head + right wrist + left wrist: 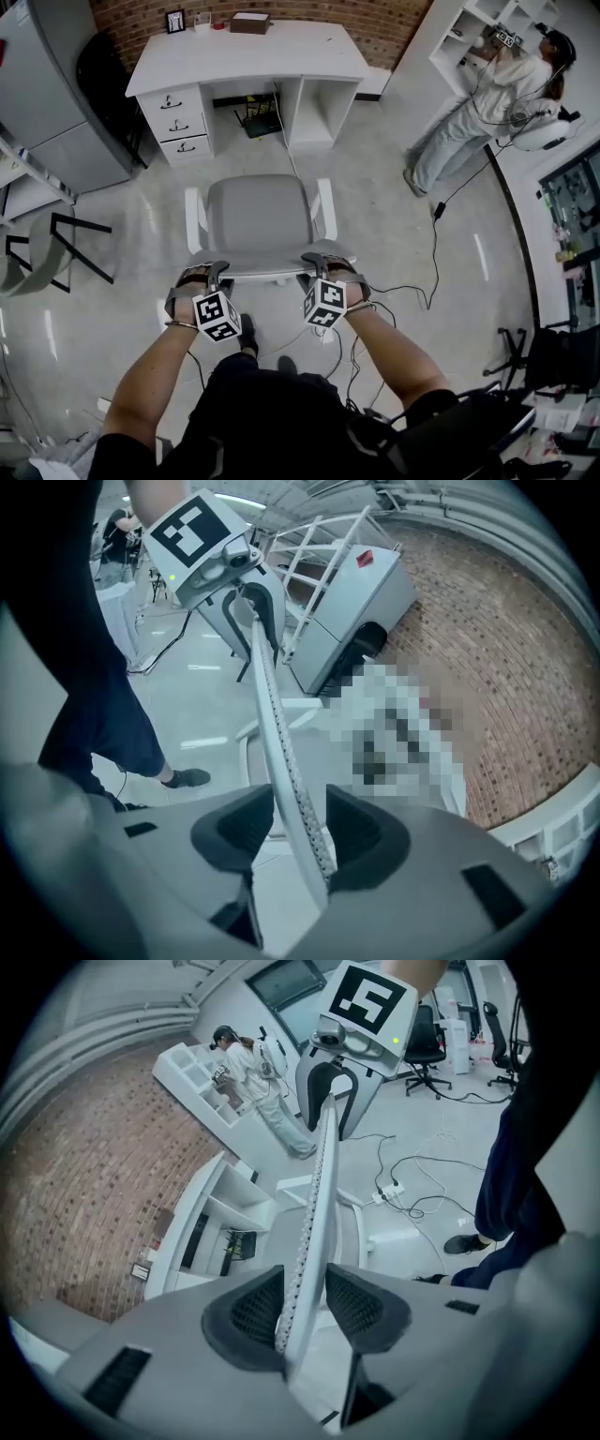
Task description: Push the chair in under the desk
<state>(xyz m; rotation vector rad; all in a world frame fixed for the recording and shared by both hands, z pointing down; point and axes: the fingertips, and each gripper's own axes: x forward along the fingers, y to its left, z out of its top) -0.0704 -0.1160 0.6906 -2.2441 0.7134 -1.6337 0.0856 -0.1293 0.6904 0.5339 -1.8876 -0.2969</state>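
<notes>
We stand on a pale floor [394, 178] facing a white surface [248, 61] set against the far brick wall [131, 19]. Its drawers [176, 124] are at the left, with open knee space to their right. The grey chair [258, 220] stands near us, well apart from that surface and not under it, its seat turned toward it. At the far right a person [478, 112] reaches into white shelves [473, 28]. Our left gripper [214, 272] is clenched on the left part of the backrest [314, 1213], its top edge pinched between the pads. Our right gripper [317, 262] grasps the same edge further right.
</notes>
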